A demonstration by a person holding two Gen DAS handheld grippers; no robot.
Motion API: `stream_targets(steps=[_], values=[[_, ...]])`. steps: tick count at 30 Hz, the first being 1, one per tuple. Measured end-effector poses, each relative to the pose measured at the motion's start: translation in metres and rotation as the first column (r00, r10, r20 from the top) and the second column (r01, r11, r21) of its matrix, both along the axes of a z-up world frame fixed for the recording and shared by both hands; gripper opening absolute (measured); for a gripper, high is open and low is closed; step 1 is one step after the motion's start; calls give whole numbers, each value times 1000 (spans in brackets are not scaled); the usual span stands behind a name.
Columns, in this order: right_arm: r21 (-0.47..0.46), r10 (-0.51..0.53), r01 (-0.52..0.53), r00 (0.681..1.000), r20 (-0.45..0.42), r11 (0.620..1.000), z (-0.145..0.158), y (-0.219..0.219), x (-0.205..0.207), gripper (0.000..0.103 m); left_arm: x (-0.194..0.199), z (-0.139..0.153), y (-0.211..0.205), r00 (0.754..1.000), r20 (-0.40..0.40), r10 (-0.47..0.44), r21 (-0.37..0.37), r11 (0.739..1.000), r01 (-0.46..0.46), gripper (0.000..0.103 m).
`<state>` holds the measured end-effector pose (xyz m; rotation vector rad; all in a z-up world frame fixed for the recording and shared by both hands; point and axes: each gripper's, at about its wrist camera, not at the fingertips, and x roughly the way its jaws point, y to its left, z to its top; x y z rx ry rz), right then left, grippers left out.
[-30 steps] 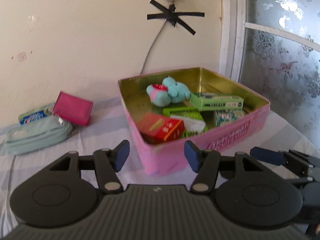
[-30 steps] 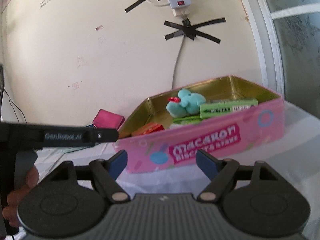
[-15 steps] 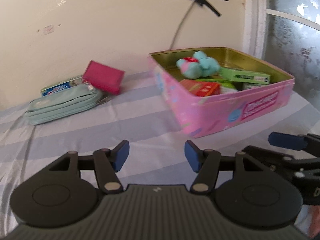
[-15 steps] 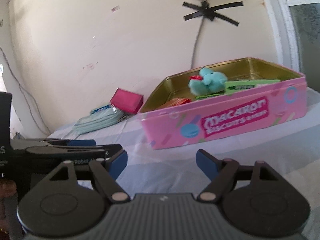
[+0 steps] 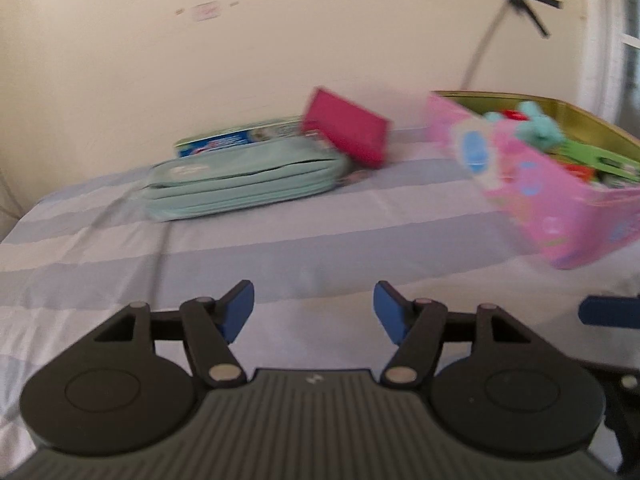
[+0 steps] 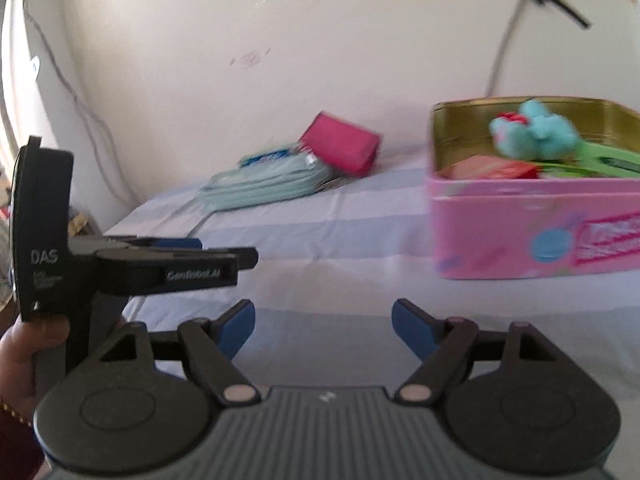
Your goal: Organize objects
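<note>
A pink tin box [image 5: 560, 200] [image 6: 532, 232] stands at the right on the striped cloth. It holds a teal plush toy [image 6: 536, 132], a green box [image 6: 608, 160] and a red box [image 6: 492, 170]. At the back left lie a mint pouch [image 5: 244, 184] [image 6: 264, 184], a blue-and-white pack [image 5: 236, 138] behind it and a magenta wallet [image 5: 348, 128] [image 6: 342, 146] leaning on them. My left gripper [image 5: 313, 306] is open and empty, well short of the pouch. My right gripper [image 6: 323, 322] is open and empty, in front of the tin.
The left gripper's body [image 6: 132, 264] shows at the left of the right wrist view. A blue fingertip [image 5: 608, 312] of the right gripper shows at the right edge. A cable [image 6: 500, 52] taped to the wall hangs behind the tin. The cloth's left edge [image 6: 132, 216] drops off.
Both views have swung left and drawn back from the tin. The pouch, pack and wallet now sit near the centre. Both grippers stay open and empty.
</note>
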<state>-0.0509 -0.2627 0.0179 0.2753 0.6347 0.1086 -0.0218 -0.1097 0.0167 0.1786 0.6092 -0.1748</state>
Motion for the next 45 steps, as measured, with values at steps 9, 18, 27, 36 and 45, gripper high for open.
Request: stream_targets(steps=[9,18,27,36,45], values=[[-39,64,-66,996,-58,997,-6,37,64,78,36,-10,65,991,-2,132,-18,991,-132,68],[37,-78,79,997,-17,996,10,20,153,80,47,-14,113,971,-35,235,-151,960,-238,69],[205,-245,246,969,-28,947,3,-14,240,103,45,-14,110,979,-31,201,-157,966,-203,69],[110,-325,333,942,-82,936,-8,-15,281,103,47,-14,111,980,-43,193,-168,966,-197,75],[34,-298,302,951,-87,953,-4,-10,271,101,47,-14,111,980,-44,194,-176,964,-198,75]])
